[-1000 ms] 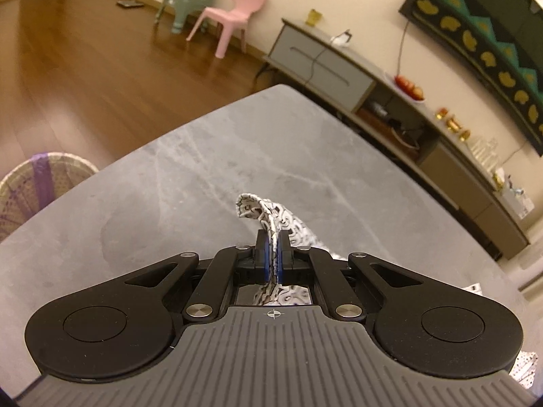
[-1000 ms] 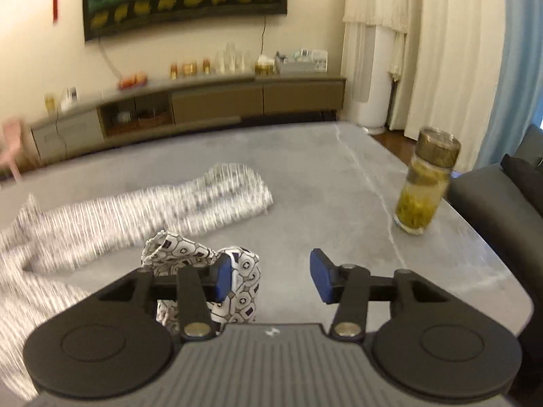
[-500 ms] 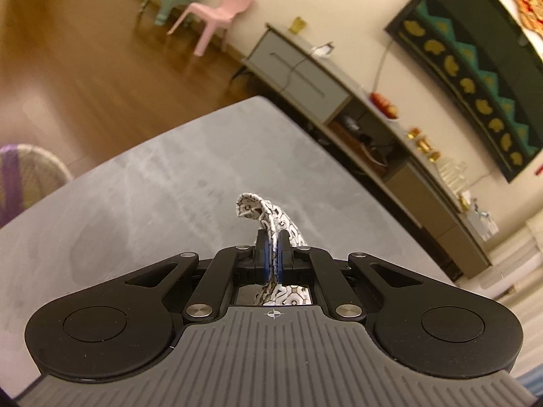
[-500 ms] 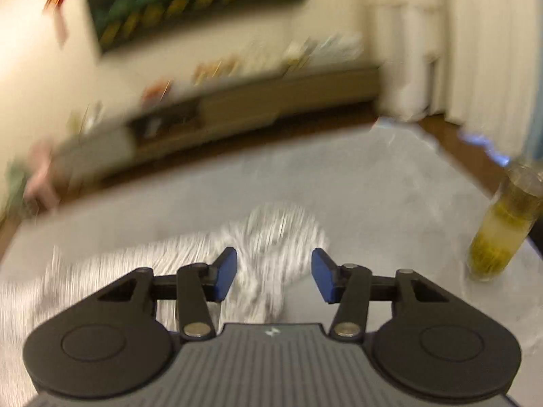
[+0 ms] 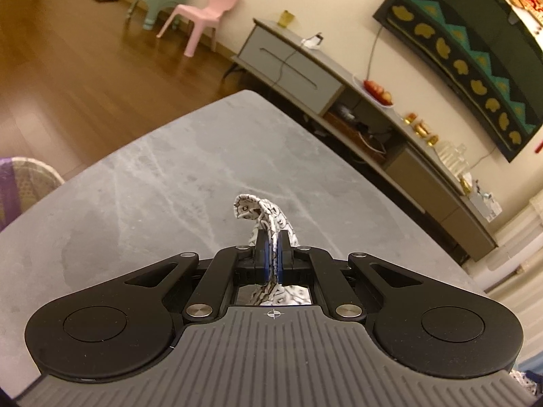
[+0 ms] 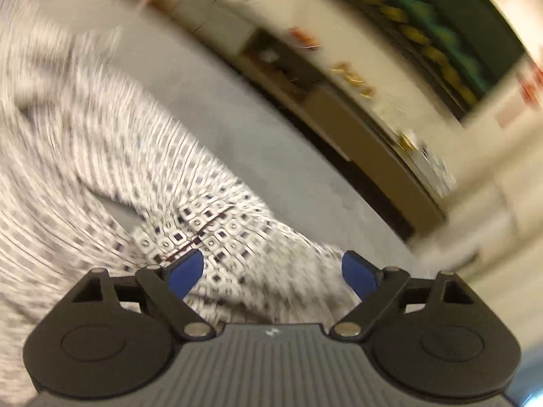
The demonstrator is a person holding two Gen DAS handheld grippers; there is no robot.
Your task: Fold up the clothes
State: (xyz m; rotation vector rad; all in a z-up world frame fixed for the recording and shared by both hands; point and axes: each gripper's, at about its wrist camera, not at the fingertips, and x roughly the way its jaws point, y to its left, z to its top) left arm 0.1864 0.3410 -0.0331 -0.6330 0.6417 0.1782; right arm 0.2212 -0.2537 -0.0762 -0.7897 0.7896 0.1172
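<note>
The left gripper (image 5: 271, 254) is clamped tight on a pinch of the patterned garment (image 5: 263, 215), whose free tip curls up and over above the 2 blue pads, toward the far corner of the grey marble table (image 5: 152, 176). In the right wrist view (heavily blurred), the garment (image 6: 112, 169) lies spread on the table (image 6: 264, 135), its long axis running from the far left edge down toward the right gripper (image 6: 271, 271), whose jaws stand wide apart over the cloth with nothing between them.
</note>
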